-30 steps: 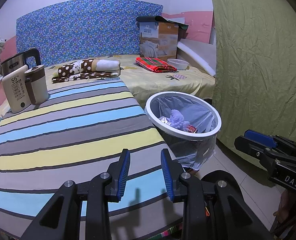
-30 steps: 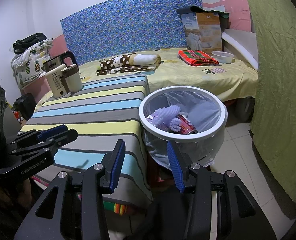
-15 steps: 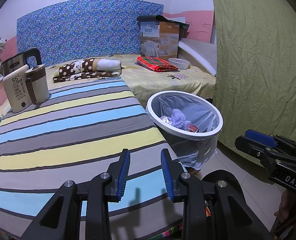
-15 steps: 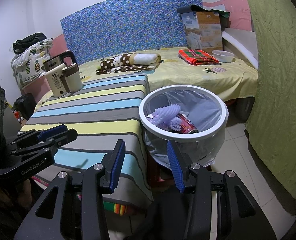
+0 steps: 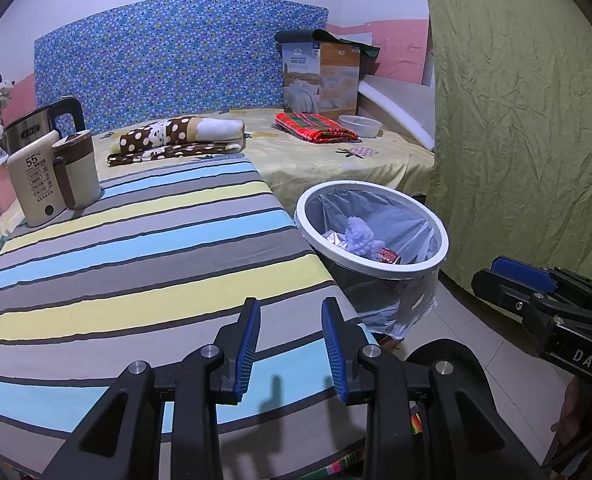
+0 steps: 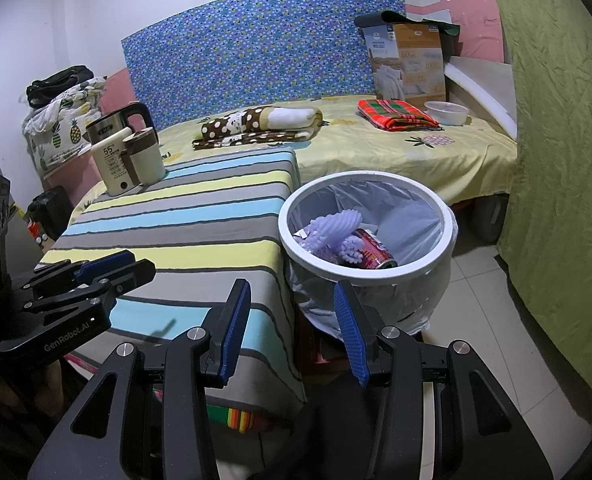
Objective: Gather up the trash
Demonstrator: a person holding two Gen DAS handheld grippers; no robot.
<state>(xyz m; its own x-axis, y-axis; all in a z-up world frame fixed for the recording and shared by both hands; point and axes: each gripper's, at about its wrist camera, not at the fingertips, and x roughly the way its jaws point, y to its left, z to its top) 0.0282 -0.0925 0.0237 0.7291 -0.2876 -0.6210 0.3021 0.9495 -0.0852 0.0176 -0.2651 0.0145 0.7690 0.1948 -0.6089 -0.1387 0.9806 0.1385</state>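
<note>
A white-rimmed trash bin [image 6: 365,276] with a clear liner stands on the floor beside the striped table [image 6: 184,224]; it also shows in the left wrist view [image 5: 369,266]. Inside lie a purple foam net [image 6: 333,228], a red can [image 6: 373,254] and a foil wrapper [image 5: 333,238]. My left gripper [image 5: 291,320] is open and empty over the table's near edge. My right gripper [image 6: 292,304] is open and empty, held in front of the bin, near its front rim.
A kettle [image 6: 116,124], a beige warmer box [image 6: 114,164] and a cup [image 6: 146,158] stand at the table's far left. Behind is a bed with a folded blanket [image 6: 262,122], a red plaid cloth [image 6: 395,114], a bowl [image 6: 445,112] and a carton [image 6: 409,66]. A green curtain [image 6: 555,160] hangs right.
Both grippers stay open and empty. The left wrist view has shifted very slightly; the bin and its contents have not moved.
</note>
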